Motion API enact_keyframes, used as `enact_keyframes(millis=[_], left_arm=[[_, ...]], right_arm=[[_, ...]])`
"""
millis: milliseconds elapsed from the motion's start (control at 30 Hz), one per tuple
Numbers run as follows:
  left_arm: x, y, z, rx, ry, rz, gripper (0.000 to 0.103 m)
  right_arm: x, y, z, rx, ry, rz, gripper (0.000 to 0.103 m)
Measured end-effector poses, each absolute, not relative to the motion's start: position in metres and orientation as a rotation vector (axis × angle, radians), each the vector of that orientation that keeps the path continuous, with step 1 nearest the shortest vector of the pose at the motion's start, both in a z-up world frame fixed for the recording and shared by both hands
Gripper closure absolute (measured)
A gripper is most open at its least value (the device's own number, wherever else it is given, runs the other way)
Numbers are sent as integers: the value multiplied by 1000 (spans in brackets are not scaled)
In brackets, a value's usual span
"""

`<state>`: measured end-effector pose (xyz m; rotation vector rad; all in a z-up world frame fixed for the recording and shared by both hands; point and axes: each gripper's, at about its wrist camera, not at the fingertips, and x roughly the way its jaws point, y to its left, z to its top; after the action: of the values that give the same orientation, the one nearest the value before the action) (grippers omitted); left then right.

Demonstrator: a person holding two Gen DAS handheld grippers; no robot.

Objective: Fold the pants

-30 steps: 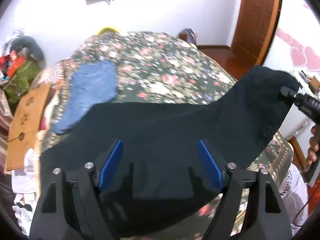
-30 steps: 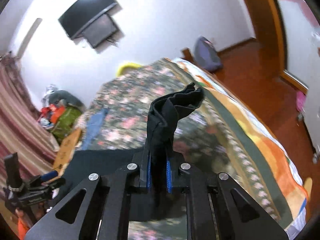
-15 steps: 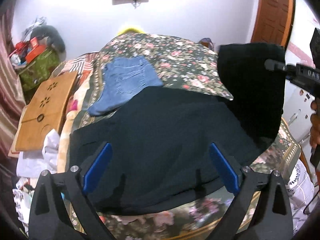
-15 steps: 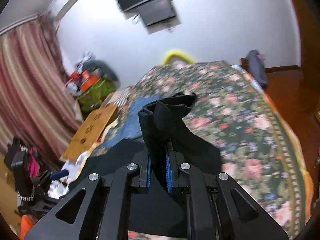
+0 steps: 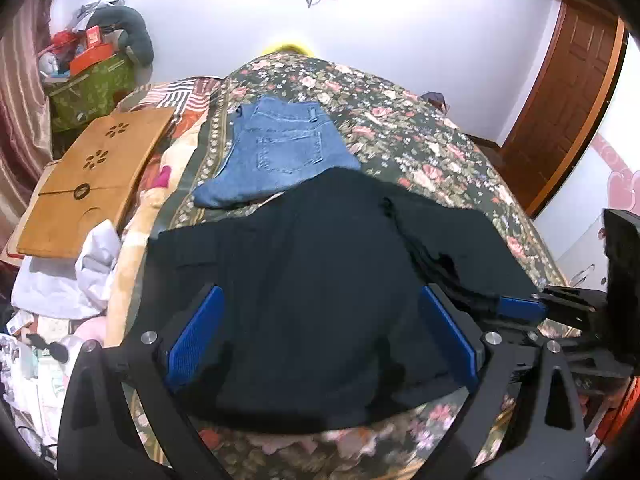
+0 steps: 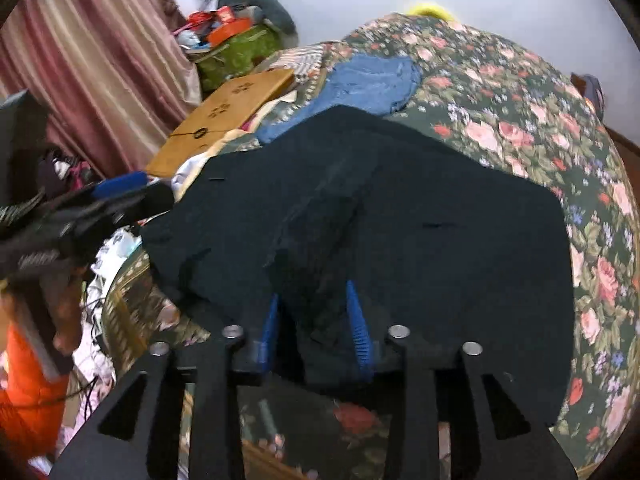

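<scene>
Change: held-up end of the black fabric pants [image 5: 320,280], clamped and raised half a second earlier, now laid down flat over the rest of the garment; meant one fold roughly made.
Pants location: spread on the floral-patterned bed cover [image 5: 420,136], directly ahead of and beneath both tools; far edge overlapping the folded blue denim jeans [image 5: 280,152].
Right tool [image 6: 314,320]: blue pads parted to a moderate gap with a ridge of black cloth between them, no longer clamped; looked freshly released, though contact with the pads could not be ruled out.
Left tool [image 5: 324,336]: spread wide, empty, hanging low over the near hem of the pants, pads on either side and not gripping.
Pose: both tools pointed forward and tilted down toward the bed, right tool seen close beside the left tool's right pad, almost at cloth level.
Beside the bed: flat tan wooden board with flower cut-outs [image 5: 92,176], well left of the left tool.
Judgement: next step probably smoothing or a fresh grip for a second fold.
</scene>
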<state>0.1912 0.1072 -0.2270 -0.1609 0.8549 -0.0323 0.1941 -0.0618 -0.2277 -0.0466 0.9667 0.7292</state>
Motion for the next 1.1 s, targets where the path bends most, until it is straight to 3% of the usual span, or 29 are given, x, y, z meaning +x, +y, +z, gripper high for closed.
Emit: enact_keyframes(millis=[133,400,433,500,567,633,800,1100], left_arm=[[210,87,-222,-132,854,-55,5],[254,28,-216,-43,840,-140,5],[259,20,-217,-29,841,-151,8],[271,3,-225,5,874,-196,24],[281,-10,-235,24,924,-234,45],[287,-20,-250,38,972,-266,53],[290,-36,-290,142,1058,-249,54],[256,-39,-285,240,999,-207,53]], right_arm=[[203,-88,-204,-27,861,664,58],[247,-144,-192,53,816,565,57],[253,-148,-196,51,826,553,57],[264,-154,-208,46,862,534,57],[272,-158,-220,45,904,535,57],[278,-160,-239,40,966,547,57],[274,-162,-277,-12,1067,572,57],[235,-201,-282,73,1076,542,53]])
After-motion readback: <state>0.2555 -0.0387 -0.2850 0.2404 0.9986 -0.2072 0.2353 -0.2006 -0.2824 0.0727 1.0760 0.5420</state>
